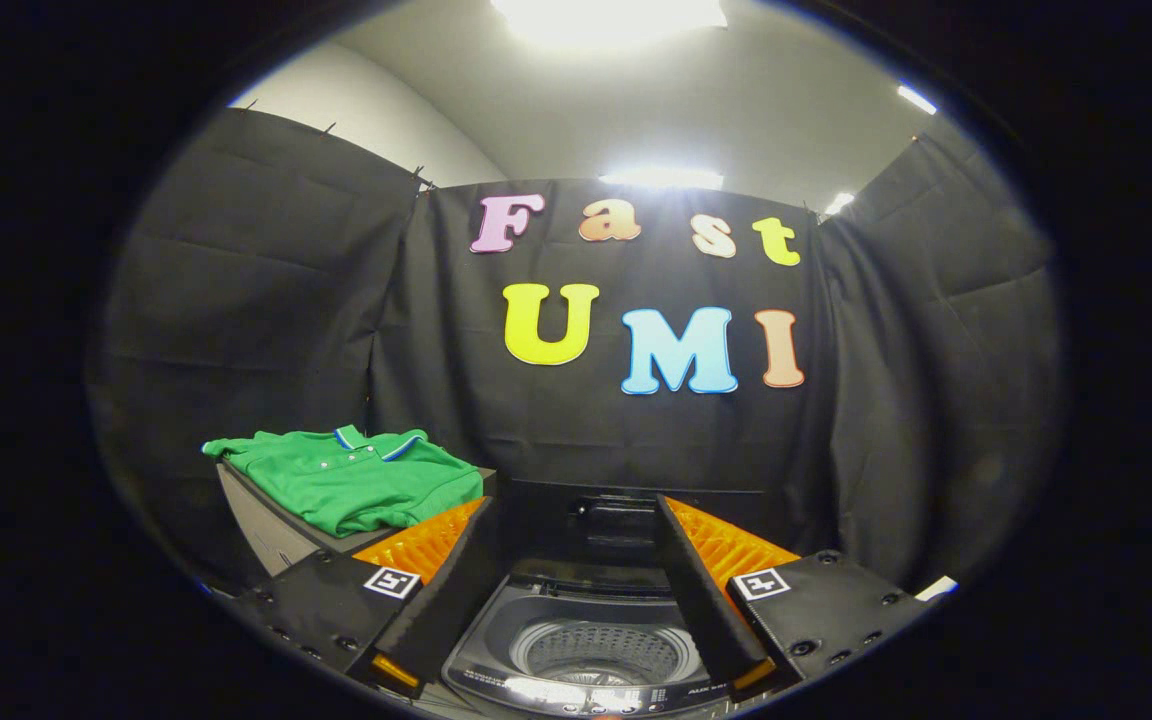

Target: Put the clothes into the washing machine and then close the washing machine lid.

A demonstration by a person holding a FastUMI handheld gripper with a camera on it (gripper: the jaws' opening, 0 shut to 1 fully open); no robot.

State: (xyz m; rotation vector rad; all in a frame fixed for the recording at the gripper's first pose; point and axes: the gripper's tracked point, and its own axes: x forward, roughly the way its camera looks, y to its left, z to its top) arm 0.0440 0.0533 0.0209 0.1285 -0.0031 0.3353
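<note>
The gripper (581,560) is spread wide and holds nothing, its two fingers (441,585) slanting apart with ribbed inner faces. Between them, just below, sits the washer (586,640): a dark, glossy top with rounded corners, its lid (591,520) raised upright at the far side, and a round drum (601,652) of perforated metal open to view. On the left, beyond the left finger, a green polo shirt (356,480) of soft knit lies folded on a grey tabletop (261,525), its hem draping over the near edge. Creased black cloth (266,300) walls the booth on the left, far and right sides.
</note>
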